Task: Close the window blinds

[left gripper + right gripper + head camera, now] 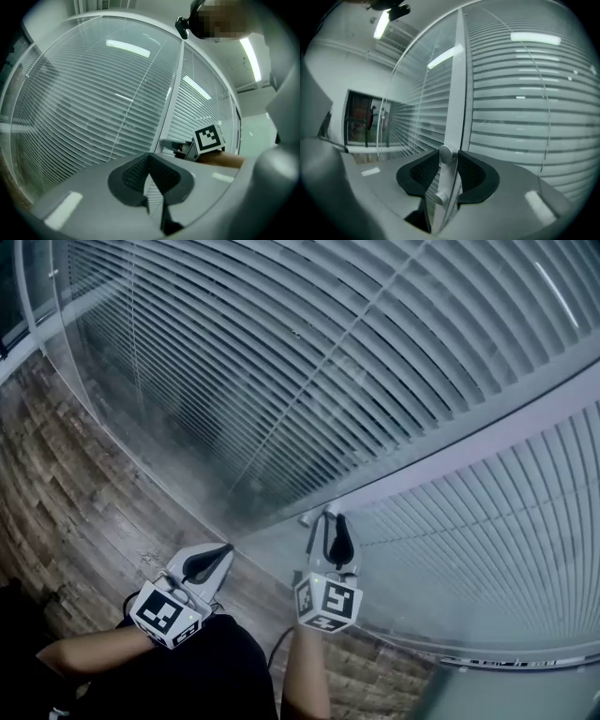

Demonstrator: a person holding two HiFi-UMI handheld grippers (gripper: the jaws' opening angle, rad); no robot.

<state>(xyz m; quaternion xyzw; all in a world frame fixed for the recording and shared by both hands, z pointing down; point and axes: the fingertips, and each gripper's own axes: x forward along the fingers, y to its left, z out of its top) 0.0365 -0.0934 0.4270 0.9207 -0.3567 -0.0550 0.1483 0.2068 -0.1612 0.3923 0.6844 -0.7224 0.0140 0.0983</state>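
Grey slatted blinds [309, 381] hang behind glass, with a second panel [506, 521] past a pale upright frame bar [487, 442]. On that bar sits a small round blind knob [446, 153], and my right gripper [446, 157] is shut on it, a dark pad against each side. A second small stud [439, 198] lies lower on the bar. From the head view the right gripper [330, 517] touches the bar. My left gripper [225, 549] hovers to its left, short of the glass, shut with nothing held [150, 158]. The right gripper's marker cube [208, 138] shows in the left gripper view.
A wood-pattern floor [75, 493] runs along the foot of the glass wall at the left. My arms and dark clothing [187, 671] fill the bottom of the head view. Far to the left in the right gripper view a person [371, 118] stands beyond a doorway.
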